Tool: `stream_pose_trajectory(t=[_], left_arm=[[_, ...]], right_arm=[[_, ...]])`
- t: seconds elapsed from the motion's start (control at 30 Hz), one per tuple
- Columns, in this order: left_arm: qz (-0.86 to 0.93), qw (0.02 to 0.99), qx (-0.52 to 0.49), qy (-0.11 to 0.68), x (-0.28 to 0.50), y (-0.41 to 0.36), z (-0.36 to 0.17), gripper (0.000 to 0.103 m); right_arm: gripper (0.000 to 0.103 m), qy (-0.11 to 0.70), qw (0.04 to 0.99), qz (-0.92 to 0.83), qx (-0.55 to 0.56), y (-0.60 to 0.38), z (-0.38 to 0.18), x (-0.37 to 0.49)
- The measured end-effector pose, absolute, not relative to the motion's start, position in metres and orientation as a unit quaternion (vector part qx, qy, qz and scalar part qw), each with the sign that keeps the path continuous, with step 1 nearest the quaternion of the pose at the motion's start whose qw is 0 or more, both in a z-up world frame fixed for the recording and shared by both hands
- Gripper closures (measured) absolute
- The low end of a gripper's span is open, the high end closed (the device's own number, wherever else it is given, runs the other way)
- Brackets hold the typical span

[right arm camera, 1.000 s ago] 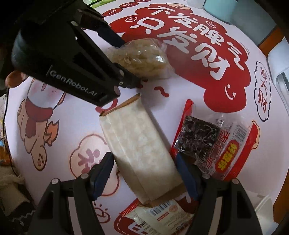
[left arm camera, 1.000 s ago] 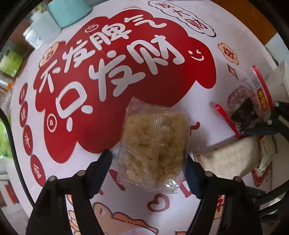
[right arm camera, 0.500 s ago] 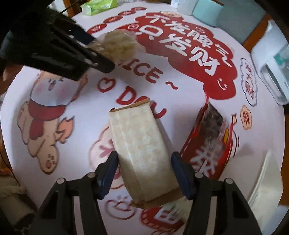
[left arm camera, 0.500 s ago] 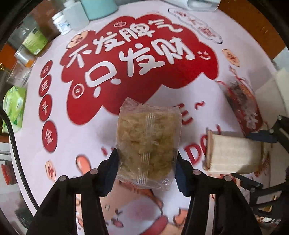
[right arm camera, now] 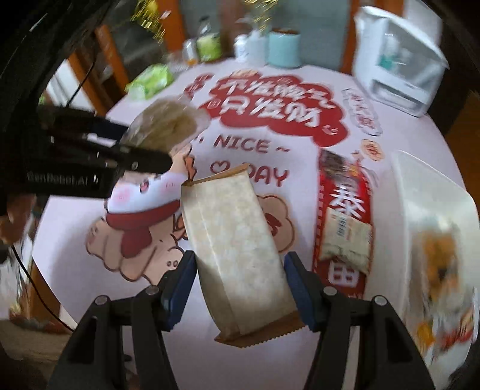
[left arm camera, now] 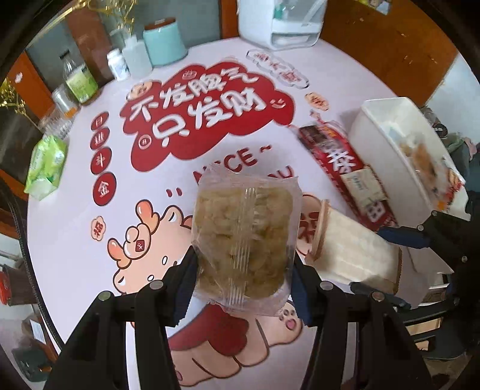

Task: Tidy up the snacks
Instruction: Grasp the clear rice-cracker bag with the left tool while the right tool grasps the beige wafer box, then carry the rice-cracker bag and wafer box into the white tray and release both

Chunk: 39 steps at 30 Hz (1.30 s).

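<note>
We hold two claws over a round table (left arm camera: 75, 240) covered with a pink cartoon print and red lettering.

Left claw (left arm camera: 243, 288): clenched on a clear packet (left arm camera: 243, 237) of pale yellow crumbly snack. Both pads press its lower sides; the packet sticks out ahead of the fingers, lifted clear of the table. In the right wrist view this claw (right arm camera: 135, 150) comes in from the left with the same packet (right arm camera: 168, 126) at its tip.

Right claw (right arm camera: 240, 288): clenched on a beige packet (right arm camera: 234, 249) with brown crimped ends. The blue pads grip its long sides near the near end; the far end points ahead and slightly left of the claw. It too is off the table. In the left wrist view it (left arm camera: 354, 255) hangs just right of the clear packet, and the right claw (left arm camera: 387, 264) enters from the right edge.

Ahead and right of the right claw, a red snack bag (right arm camera: 342, 207) lies flat on the table with a small pale packet (right arm camera: 348, 240) resting on it. Just beyond the bag, further right, a white bin (right arm camera: 426, 192) holds some wrapped snacks, blurred, orange and white.

Far ahead of both claws, at the table's back edge: a teal canister (left arm camera: 163, 45), white bottles (left arm camera: 132, 58), a green-labelled bottle (left arm camera: 79, 79), a green tissue pack (left arm camera: 45, 165) and a white appliance (left arm camera: 279, 24).
</note>
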<state>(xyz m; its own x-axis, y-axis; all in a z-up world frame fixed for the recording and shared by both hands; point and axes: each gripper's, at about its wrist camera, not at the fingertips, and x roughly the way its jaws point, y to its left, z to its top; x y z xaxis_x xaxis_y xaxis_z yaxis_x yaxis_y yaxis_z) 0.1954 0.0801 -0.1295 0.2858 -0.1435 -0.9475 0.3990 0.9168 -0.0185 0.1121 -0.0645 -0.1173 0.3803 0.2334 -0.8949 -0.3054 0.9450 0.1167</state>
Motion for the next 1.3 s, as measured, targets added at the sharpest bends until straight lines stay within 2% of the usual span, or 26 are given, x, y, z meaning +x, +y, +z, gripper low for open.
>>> stream_pose_trajectory(t=[0.27, 0.5, 0.9, 1.0, 1.13, 1.3], left_arm=[[-0.232, 0.807, 0.127, 0.527, 0.161, 0.041, -0.085, 0.049], [-0.314, 0.789, 0.161, 0.502, 0.130, -0.041, -0.071, 0.049], [-0.344, 0.719, 0.206, 0.567, 0.123, -0.202, -0.142, 0.048], [-0.309, 0.742, 0.250, 0.540, 0.124, -0.225, -0.147, 0.048], [-0.290, 0.736, 0.223, 0.569, 0.147, -0.244, -0.159, 0.048], [-0.245, 0.767, 0.238, 0.543, 0.172, -0.268, -0.170, 0.048]], right_arm=[[0.043, 0.480, 0.876, 0.050, 0.025, -0.128, -0.063, 0.067], [0.043, 0.466, 0.883, -0.025, 0.051, -0.203, -0.053, 0.036], [0.042, 0.528, 0.842, -0.017, 0.113, -0.329, -0.119, 0.053], [0.042, 0.532, 0.839, -0.001, 0.110, -0.343, -0.128, 0.069], [0.042, 0.531, 0.840, 0.008, 0.106, -0.356, -0.134, 0.091], [0.042, 0.522, 0.847, 0.023, 0.101, -0.360, -0.133, 0.110]])
